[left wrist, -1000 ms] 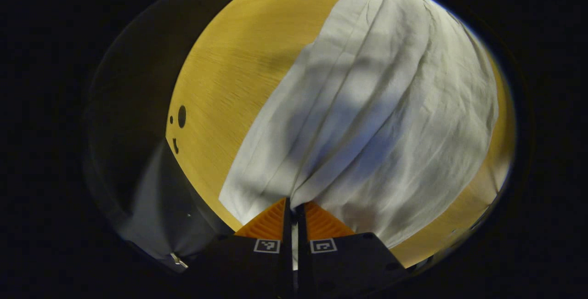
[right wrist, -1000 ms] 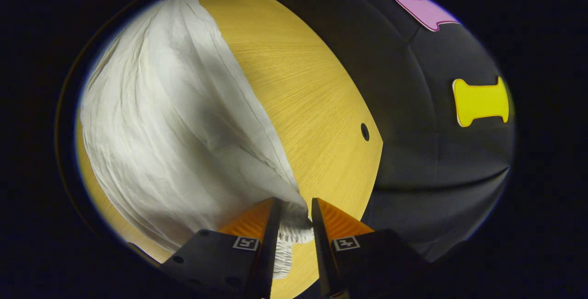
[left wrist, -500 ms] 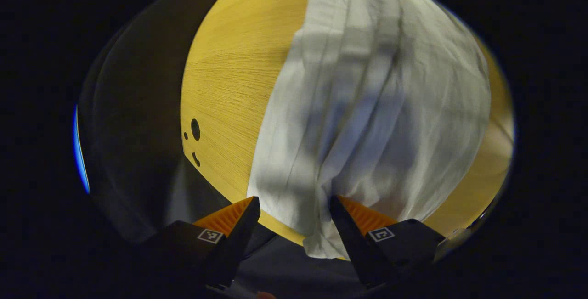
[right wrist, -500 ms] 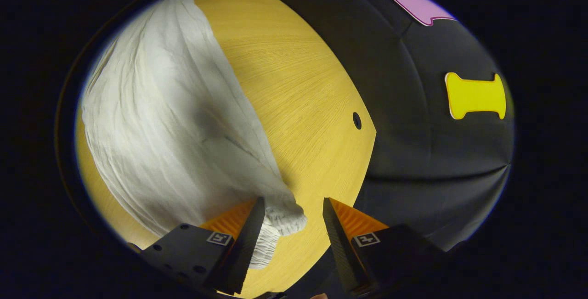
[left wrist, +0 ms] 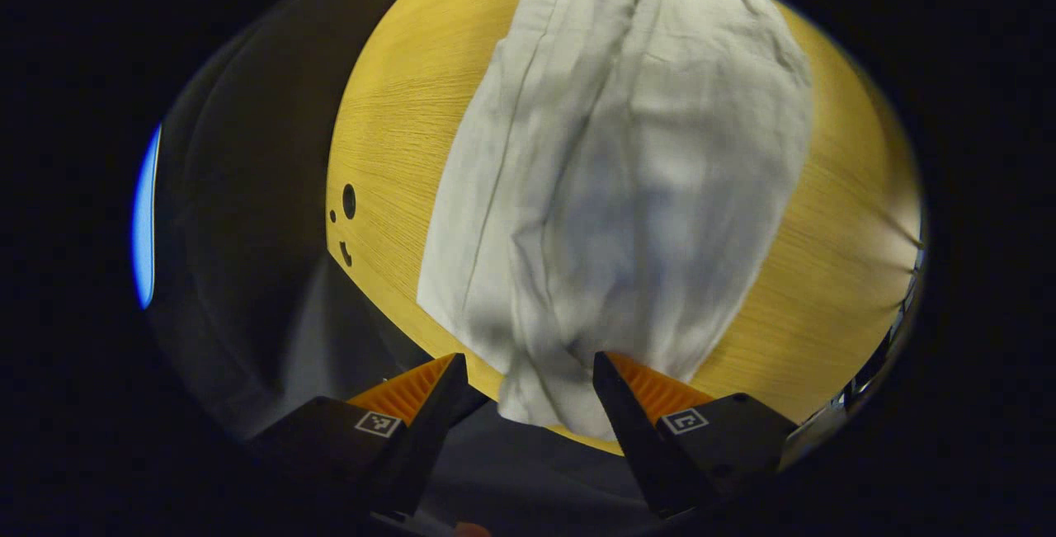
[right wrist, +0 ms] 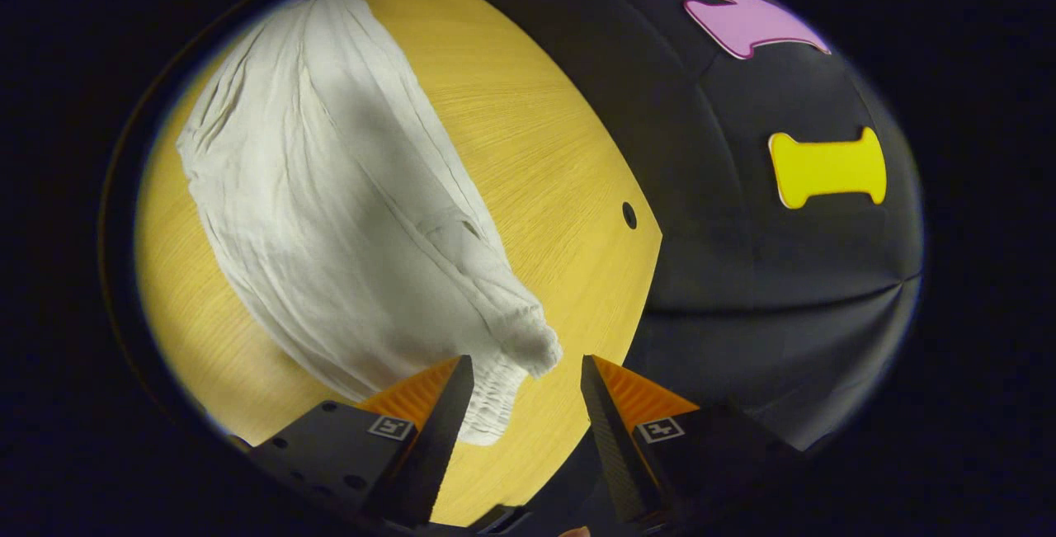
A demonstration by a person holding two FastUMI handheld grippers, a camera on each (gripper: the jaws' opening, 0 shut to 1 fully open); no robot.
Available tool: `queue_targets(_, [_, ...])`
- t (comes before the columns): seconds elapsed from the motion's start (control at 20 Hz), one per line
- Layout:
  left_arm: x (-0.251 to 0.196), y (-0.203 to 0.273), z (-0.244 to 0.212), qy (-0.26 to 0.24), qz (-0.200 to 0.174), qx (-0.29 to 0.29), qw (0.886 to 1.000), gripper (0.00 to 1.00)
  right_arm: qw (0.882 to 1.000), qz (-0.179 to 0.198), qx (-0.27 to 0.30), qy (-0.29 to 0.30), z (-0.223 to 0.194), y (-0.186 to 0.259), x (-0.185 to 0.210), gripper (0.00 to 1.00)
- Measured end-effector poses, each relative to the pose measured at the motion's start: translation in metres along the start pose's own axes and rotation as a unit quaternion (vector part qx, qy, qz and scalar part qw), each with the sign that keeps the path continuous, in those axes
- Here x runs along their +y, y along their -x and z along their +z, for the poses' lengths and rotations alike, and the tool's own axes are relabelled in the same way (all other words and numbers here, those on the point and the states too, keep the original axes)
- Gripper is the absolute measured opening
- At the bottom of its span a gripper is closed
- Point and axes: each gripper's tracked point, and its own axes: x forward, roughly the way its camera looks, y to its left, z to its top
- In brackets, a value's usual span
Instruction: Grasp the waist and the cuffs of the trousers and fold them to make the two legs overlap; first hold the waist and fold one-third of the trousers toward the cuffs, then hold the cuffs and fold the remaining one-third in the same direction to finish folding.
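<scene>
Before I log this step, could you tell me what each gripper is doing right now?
Left gripper: open, holding nothing; trousers lie between its fingers.
Right gripper: open, holding nothing.

Trousers lie on the table, one end seemingly overhanging its edge.

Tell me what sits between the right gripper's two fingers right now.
In the right gripper view, the trousers' gathered waist end lies in the right gripper's open gap, on the table.
</scene>
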Motion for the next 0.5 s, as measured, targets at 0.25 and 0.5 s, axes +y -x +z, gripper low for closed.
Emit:
queue_targets(0.25, [-0.038,0.014,-0.034,0.009,-0.004,-0.003,1.000,0.99,0.997,-0.001,0.000,-0.083,-0.007,0.026,0.012,0.82])
queue_targets(0.5, [-0.048,0.046,-0.045,0.099,0.009,-0.039,0.994,0.98,0.980,0.007,-0.009,-0.196,0.001,0.051,0.038,0.82])
